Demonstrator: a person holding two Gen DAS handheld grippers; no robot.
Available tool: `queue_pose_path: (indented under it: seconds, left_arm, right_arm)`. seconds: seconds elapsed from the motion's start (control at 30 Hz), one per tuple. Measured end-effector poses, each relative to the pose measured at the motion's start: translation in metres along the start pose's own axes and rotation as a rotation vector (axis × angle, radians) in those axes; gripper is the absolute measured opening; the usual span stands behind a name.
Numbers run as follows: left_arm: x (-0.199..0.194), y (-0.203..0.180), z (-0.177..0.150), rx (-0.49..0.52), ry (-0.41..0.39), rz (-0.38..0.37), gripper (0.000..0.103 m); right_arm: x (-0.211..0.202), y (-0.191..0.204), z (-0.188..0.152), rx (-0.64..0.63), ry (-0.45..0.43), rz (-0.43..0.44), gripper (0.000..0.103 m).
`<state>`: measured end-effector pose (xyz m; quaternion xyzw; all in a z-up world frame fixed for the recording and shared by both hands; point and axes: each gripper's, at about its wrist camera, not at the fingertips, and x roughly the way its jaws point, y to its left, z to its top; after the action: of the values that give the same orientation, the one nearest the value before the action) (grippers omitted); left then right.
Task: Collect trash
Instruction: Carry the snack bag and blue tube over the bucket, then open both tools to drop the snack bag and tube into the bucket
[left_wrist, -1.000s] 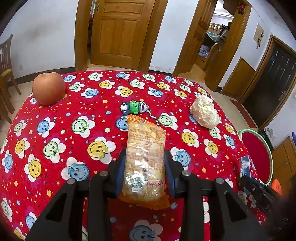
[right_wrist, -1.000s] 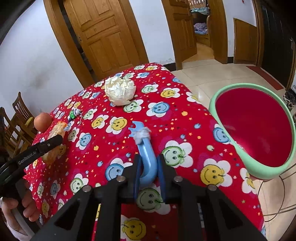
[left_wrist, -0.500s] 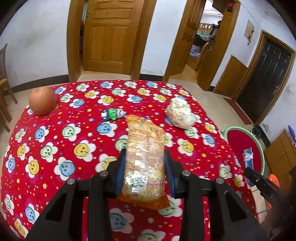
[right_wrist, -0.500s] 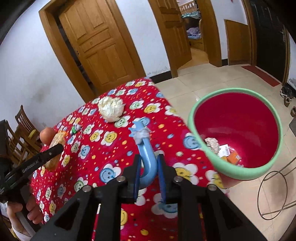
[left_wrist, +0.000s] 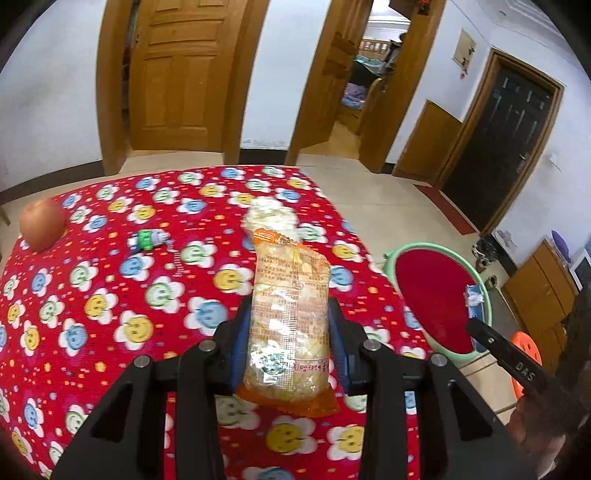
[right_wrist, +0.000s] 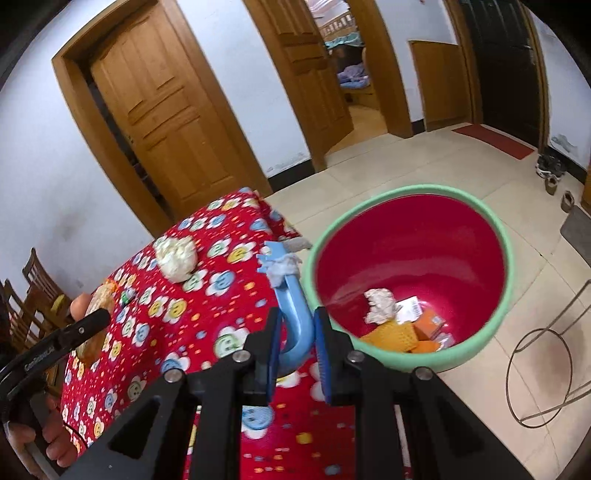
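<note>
My left gripper (left_wrist: 288, 332) is shut on a clear and orange snack packet (left_wrist: 290, 314), held up above the red smiley tablecloth (left_wrist: 110, 295). My right gripper (right_wrist: 295, 343) is shut on a curved blue plastic piece (right_wrist: 293, 314) with a grey-white wad at its tip, hanging at the table's edge beside the red basin (right_wrist: 410, 258) with a green rim. The basin stands on the floor and holds a crumpled tissue (right_wrist: 378, 304) and orange wrappers. A crumpled white ball (right_wrist: 175, 256) lies on the table; in the left wrist view that white ball (left_wrist: 271, 216) shows just past the packet.
An apple (left_wrist: 42, 229) and a small green and blue toy (left_wrist: 147, 240) lie on the table's far left. The red basin (left_wrist: 432, 295) shows right of the table in the left wrist view. A wire stand (right_wrist: 543, 354) sits on the tiled floor. Wooden chairs (right_wrist: 33, 295) stand at the left.
Both grippers have swung to the right toward the table's edge with their loads. The basin has come nearer in both views, and its inside now shows in the right wrist view.
</note>
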<state>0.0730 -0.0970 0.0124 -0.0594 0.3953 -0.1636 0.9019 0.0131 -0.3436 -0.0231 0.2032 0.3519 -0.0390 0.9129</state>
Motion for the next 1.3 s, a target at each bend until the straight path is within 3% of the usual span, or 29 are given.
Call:
queue_pose_path:
  seconds: [0.73, 0.87, 1.3]
  left_arm:
    - [0.049, -0.106, 0.004, 0.162, 0.089, -0.113, 0.038]
    - [0.058, -0.119, 0.003, 0.183, 0.103, -0.122, 0.038]
    - [0.089, -0.159, -0.005, 0.249, 0.16, -0.166, 0.038]
  right_arm:
    - [0.016, -0.092, 0.011, 0.144, 0.006, -0.07, 0.02]
    - [0.016, -0.102, 0.012, 0.157, 0.006, -0.069, 0.028]
    - [-0.001, -0.126, 0.012, 0.203, -0.032, -0.078, 0.037]
